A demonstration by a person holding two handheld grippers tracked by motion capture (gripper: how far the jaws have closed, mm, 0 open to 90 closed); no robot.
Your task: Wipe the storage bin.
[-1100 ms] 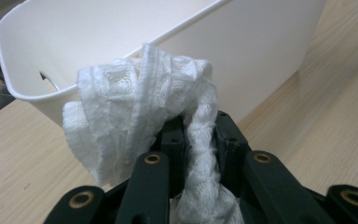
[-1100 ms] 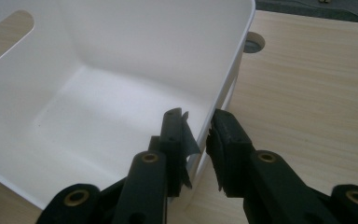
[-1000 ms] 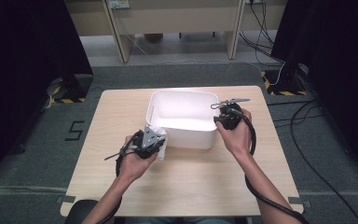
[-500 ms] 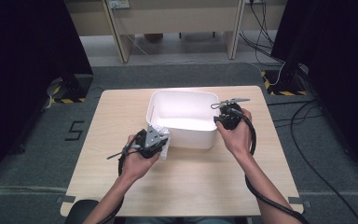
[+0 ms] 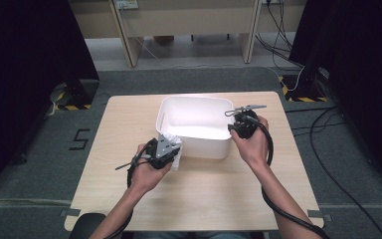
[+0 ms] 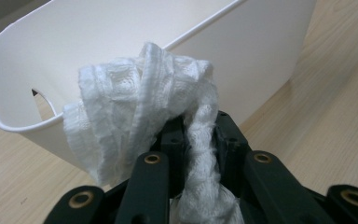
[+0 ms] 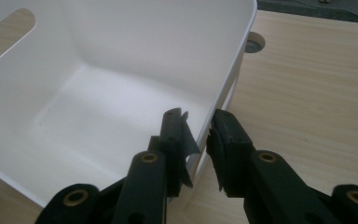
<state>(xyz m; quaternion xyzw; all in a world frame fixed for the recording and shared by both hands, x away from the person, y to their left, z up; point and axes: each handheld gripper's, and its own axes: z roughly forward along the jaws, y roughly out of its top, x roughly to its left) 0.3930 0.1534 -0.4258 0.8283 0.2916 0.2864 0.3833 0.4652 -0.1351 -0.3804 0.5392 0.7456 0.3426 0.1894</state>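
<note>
- At the bin [image 5: 194,124] rim, my right gripper [image 7: 198,133] clamps the wall (one jaw inside).
- My left gripper [image 6: 199,135] pinches a cloth [image 6: 140,107], bunched against the bin's outside near corner.

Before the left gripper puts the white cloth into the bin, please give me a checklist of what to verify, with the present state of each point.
1. White cloth clamped in left gripper: ok.
2. Right gripper pinches the wall of the white bin to steady it: ok.
3. Bin interior free of objects: ok.
4. Cloth already above the rim: not ok, it hangs outside the near corner.
5. Loose cloth end clear of the table: cannot tell.
</note>
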